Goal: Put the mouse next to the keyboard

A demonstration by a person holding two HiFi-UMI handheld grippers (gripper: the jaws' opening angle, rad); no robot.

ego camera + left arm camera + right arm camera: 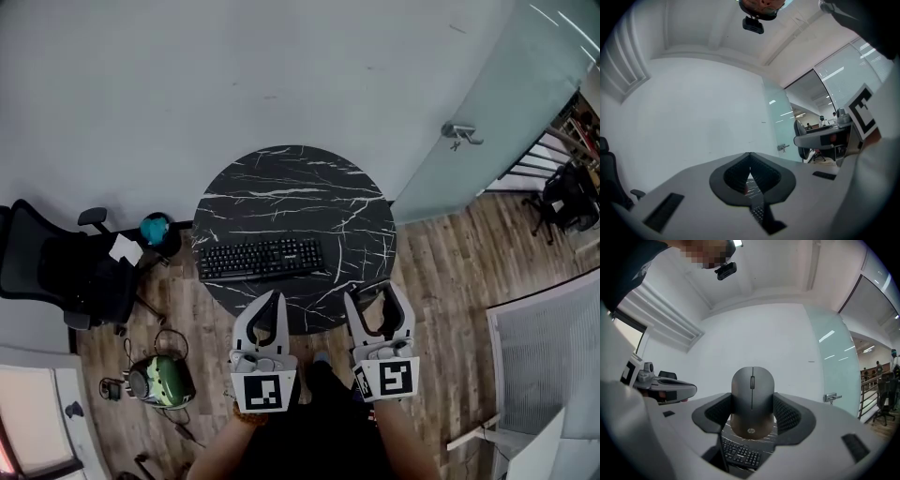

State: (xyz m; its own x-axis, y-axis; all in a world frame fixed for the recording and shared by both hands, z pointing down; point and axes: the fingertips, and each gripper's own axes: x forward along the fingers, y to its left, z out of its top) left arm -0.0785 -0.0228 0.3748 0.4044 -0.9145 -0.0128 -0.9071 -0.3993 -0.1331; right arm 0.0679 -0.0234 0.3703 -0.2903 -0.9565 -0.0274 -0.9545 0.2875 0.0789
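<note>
A dark grey mouse (752,399) is clamped upright between the ribbed pads (787,416) of my right gripper (753,401). In the head view that gripper (372,294) hovers over the near right edge of the round black marble table (309,183), with the mouse (377,314) dark between its fingers. The black keyboard (260,258) lies on the table's near left part, and its keys (738,453) show just below the mouse. My left gripper (270,302) hangs at the table's near edge, right in front of the keyboard. Its tips meet (750,155) with nothing held.
A black office chair (66,272) stands on the wooden floor to the left, with a teal object (155,227) by the table. A green rounded thing and cables (161,380) lie at the lower left. A glass door with a handle (459,131) stands to the right.
</note>
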